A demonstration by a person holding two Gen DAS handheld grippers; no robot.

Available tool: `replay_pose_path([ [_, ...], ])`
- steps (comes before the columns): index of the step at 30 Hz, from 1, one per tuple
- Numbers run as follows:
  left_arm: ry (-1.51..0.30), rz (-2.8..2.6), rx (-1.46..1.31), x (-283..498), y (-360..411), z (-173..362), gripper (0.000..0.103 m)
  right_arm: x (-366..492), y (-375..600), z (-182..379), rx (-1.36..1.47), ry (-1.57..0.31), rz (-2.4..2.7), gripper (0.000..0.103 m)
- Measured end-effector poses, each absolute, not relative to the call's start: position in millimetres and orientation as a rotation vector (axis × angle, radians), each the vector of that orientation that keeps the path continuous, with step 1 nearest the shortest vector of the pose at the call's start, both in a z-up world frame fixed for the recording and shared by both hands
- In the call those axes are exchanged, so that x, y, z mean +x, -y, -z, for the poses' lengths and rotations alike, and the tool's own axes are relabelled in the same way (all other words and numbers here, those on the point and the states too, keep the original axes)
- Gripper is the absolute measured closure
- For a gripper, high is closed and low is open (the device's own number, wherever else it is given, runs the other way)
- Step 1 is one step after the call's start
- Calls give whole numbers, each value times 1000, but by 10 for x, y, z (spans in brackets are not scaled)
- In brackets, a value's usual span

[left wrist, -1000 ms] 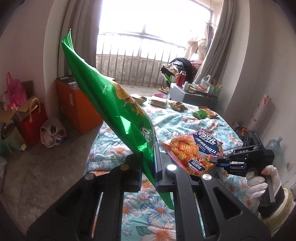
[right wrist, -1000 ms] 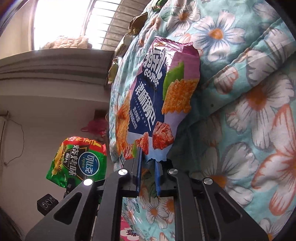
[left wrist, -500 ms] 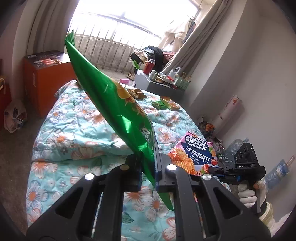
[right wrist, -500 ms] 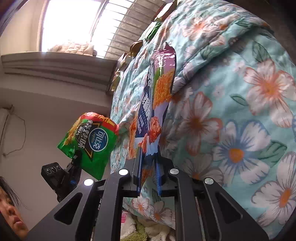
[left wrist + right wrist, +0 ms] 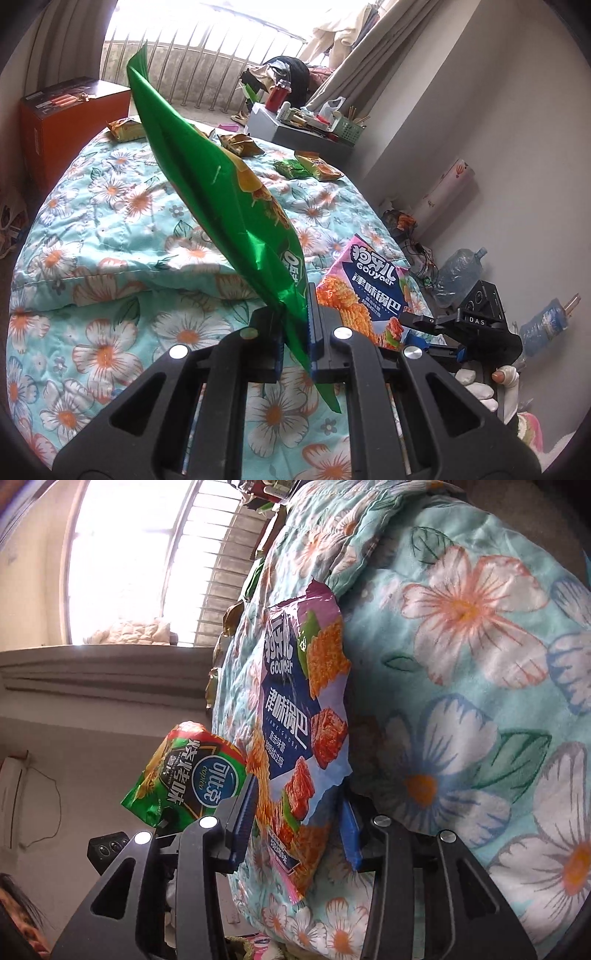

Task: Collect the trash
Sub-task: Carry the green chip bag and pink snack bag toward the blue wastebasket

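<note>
— What's the left gripper got?

— A green bag. The jaws are pinched tight on its lower edge, and the bag sticks up and away at a slant, well clear of the quilt.

— And the right gripper?

— That one's spread wide. A purple bag sits between the two blue pads, with its bottom end hanging down past them. From the right wrist view the pads stand off at either side of it, so I wouldn't call that a grip. Whether one pad is brushing the bag, I can't tell.

— Where is the purple bag, then?

— Up against the flowery quilt near the bed's edge, on the side by the wall. From the left wrist view it stands just beyond the right gripper's tips, printed face toward us.

— Who's holding the right one?

— A hand in a white glove, low by the wall.

— Anything else lying about?

— More wrappers at the far end of the bed, near the window: a yellowish one at the left corner, a crumpled pair in the middle, a green and an orange one to the right. An orange box stands on the floor to the left.
</note>
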State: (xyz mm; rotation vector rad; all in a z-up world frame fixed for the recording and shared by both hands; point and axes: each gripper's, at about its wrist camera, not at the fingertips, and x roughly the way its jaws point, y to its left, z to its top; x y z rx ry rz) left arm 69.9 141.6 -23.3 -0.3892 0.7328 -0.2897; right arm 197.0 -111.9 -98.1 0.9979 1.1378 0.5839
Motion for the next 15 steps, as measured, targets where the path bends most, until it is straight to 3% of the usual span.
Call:
replay_pose_path([
  [5, -742, 285, -391, 729, -1395, 241, 95, 1921, 1023, 965, 987, -1114, -570, 63],
  [10, -737, 277, -370, 753, -1350, 207, 95, 1870, 988, 847, 962, -1078, -569, 88],
  [15, -727, 277, -361, 749, -1347, 150, 95, 1803, 1103, 716, 941, -1031, -583, 96],
])
